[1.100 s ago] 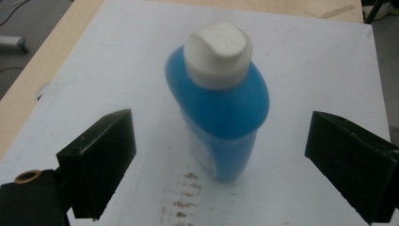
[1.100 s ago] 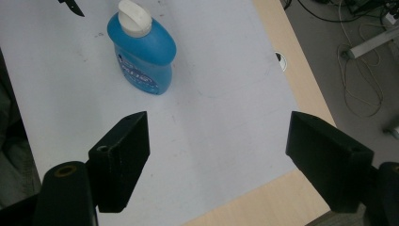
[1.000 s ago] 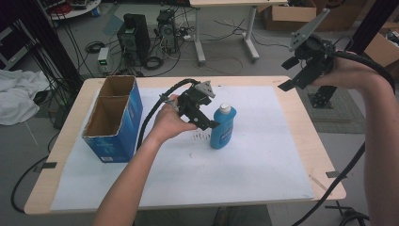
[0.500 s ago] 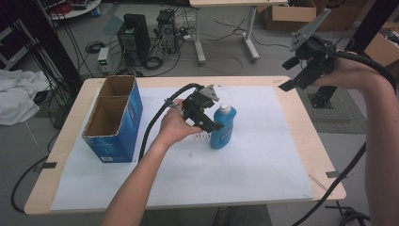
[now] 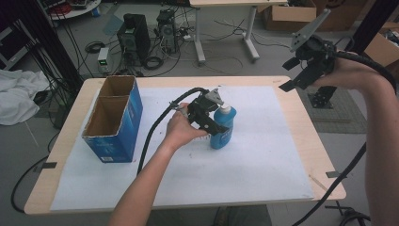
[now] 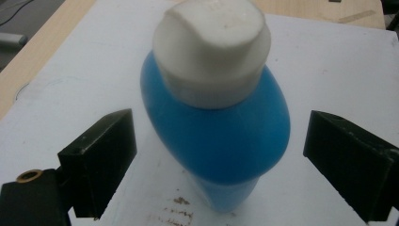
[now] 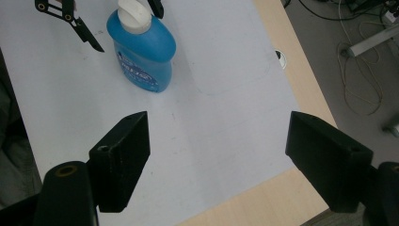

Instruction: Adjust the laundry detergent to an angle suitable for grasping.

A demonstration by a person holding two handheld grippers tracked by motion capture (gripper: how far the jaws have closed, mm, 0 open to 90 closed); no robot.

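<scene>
A blue bottle with a white cap stands upright on the white sheet near the table's middle. My left gripper is tipped down over it from the left. In the left gripper view the open gripper has a black jaw on each side of the bottle, both with a gap to its body. My right gripper is held high above the table's far right corner, open with nothing in it. In the right gripper view the right gripper looks down at the bottle from far off.
An open blue cardboard box stands at the table's left. The wooden table is covered by a white sheet. Computers and cables lie on the floor beyond the far edge, with a white cloth at the left.
My left gripper has sunk and moved right, and its jaws now straddle the bottle. The right gripper has stayed where it was.
</scene>
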